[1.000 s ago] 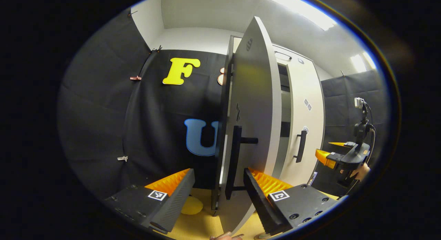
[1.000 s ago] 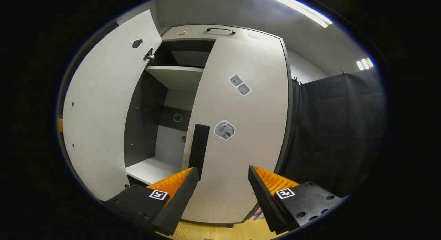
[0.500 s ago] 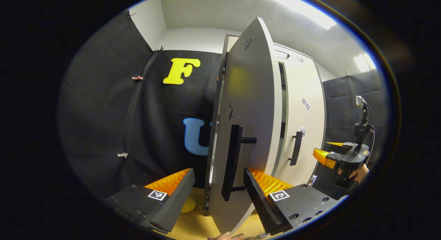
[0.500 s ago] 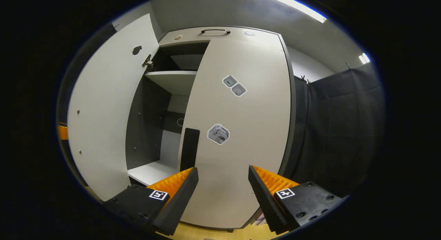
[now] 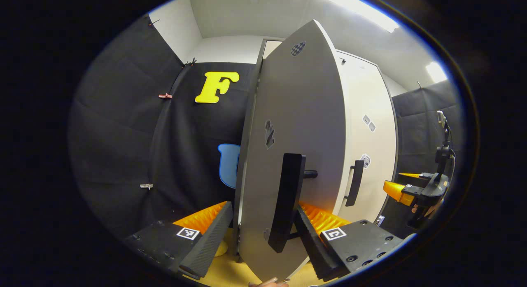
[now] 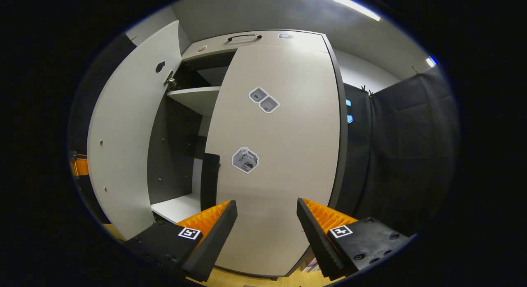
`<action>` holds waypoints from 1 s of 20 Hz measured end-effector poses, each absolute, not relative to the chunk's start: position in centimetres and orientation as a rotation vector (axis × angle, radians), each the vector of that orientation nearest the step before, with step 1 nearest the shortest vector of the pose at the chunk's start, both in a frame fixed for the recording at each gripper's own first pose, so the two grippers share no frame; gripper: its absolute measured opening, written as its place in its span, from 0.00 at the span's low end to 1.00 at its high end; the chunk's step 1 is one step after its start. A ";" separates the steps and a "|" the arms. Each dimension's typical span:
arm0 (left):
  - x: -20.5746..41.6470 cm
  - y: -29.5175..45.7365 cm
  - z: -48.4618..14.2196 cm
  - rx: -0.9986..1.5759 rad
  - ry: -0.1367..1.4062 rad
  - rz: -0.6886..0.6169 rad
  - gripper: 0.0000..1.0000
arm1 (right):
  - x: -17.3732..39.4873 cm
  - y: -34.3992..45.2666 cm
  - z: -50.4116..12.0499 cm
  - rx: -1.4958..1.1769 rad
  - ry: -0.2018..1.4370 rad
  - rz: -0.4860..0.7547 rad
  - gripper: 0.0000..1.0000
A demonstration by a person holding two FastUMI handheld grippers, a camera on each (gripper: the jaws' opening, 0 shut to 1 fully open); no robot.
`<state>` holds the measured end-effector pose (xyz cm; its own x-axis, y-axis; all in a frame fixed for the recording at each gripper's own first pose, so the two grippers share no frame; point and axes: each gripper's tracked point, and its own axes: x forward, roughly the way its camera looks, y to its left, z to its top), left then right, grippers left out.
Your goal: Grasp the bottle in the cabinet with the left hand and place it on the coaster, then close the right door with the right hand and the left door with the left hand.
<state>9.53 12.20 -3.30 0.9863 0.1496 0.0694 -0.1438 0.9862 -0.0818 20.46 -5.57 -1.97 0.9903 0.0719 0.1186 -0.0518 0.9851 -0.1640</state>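
Note:
In the left gripper view the grey left door [image 5: 300, 126] stands partly open, edge-on to me. Its black handle [image 5: 288, 200] sits just above my left gripper [image 5: 261, 241]. That gripper is open, with the door's lower part between its fingers and the right finger [image 5: 313, 241] close to the door's front by the handle. A bit of the yellow coaster [image 5: 221, 248] shows on the wooden table behind the door. The right door [image 6: 280, 155] lies flat against the cabinet. My right gripper [image 6: 265, 237] hangs open in front of it, holding nothing. The bottle is hidden.
A gap between the doors shows the cabinet's upper shelf [image 6: 193, 97] and bottom board [image 6: 175, 206], both bare. The right door's handle [image 5: 355, 182] is a black bar. A hand holds the right gripper [image 5: 393, 180] at the far right. Black cloth walls flank the cabinet.
The left door has swung further toward the cabinet, and the gap between the doors has narrowed. My right gripper has drifted slightly and stays open.

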 end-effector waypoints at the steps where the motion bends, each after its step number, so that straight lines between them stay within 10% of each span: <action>1: 10.1 11.6 -3.2 -0.067 -0.079 0.138 0.92 | 20.5 -5.7 -1.8 -0.164 -0.132 0.067 0.97; 20: 15.9 4.7 -2.6 0.115 -0.085 0.178 0.93 | 19.1 -8.4 -1.3 -0.175 -0.145 0.075 0.97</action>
